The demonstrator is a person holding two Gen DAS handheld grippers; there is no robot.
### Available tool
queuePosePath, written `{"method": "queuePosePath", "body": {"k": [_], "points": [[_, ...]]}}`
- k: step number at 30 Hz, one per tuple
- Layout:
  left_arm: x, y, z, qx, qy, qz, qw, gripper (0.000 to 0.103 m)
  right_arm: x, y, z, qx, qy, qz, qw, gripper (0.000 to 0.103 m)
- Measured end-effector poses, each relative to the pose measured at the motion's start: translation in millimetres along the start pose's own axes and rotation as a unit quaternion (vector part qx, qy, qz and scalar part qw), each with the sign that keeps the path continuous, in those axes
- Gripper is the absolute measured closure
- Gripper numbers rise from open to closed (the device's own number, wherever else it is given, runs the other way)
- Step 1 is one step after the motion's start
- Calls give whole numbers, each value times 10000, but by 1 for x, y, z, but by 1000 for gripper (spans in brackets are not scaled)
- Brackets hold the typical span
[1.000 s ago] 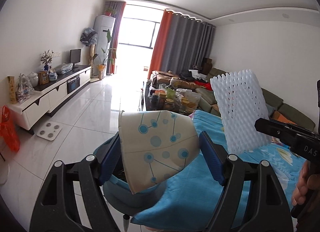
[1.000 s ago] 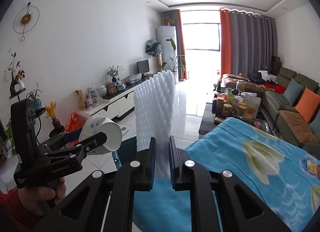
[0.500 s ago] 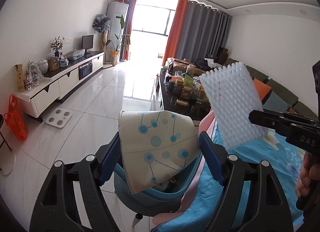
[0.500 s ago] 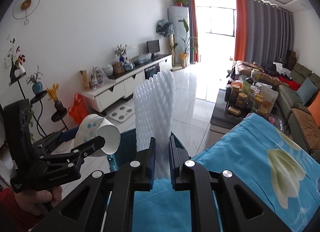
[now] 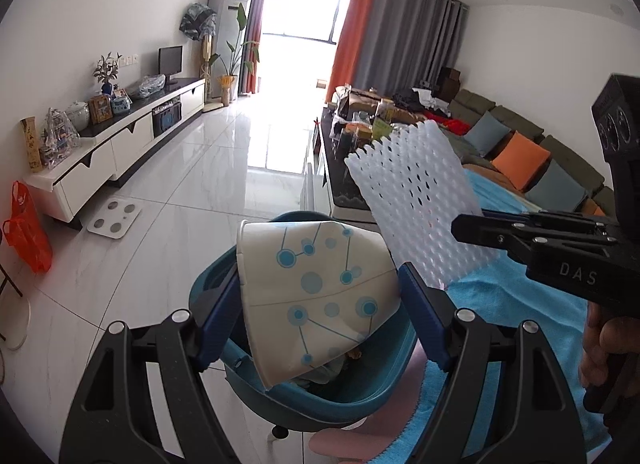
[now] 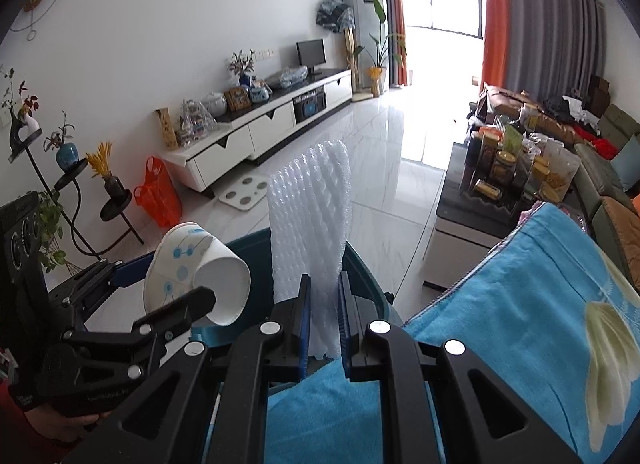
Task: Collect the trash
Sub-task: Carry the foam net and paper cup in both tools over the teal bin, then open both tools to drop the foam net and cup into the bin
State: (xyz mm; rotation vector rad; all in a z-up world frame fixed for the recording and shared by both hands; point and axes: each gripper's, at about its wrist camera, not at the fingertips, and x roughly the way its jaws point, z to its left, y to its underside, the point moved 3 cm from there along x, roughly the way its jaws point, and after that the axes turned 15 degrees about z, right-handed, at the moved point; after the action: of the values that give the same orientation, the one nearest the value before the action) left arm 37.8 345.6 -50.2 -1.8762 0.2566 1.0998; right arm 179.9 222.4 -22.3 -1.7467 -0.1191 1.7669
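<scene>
With our left gripper [image 5: 320, 304] we are pinching a squashed white paper cup with blue dot-and-line print [image 5: 316, 296], its jaws pressed against the cup's two sides. The cup is lying on its side, its open mouth [image 6: 224, 288] facing the right gripper, and it is hanging directly above the opening of a teal plastic trash bin [image 5: 360, 396], which is standing on the glossy white tiled floor [image 5: 192, 184]. Some scraps are showing inside the bin, though we cannot make out what they are.

With our right gripper [image 6: 322, 312] we are holding a white foam mesh sleeve [image 6: 308, 216], the jaws nearly pressed together around its lower end, so the sleeve is standing upright above the bin's far rim, just beside the cup. A bright blue cloth with a pale flower print [image 6: 540, 304] is covering the table next to the bin.

Further off, a white bathroom scale [image 5: 115, 218] is lying on the floor near an orange plastic bag [image 5: 26, 228] and a long white TV cabinet [image 5: 120, 144].
</scene>
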Motion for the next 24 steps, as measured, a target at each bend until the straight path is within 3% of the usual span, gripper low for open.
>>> {"method": "queuePosePath", "body": {"k": [9,24], "points": [[65,-19,2,-21,-6,325,9995,27,36,-15,1,-103,21,380,9992,92],[114,-31,-5,1,67,557,9984,27,70,-24,6,-377,164,956,9946,92]]}}
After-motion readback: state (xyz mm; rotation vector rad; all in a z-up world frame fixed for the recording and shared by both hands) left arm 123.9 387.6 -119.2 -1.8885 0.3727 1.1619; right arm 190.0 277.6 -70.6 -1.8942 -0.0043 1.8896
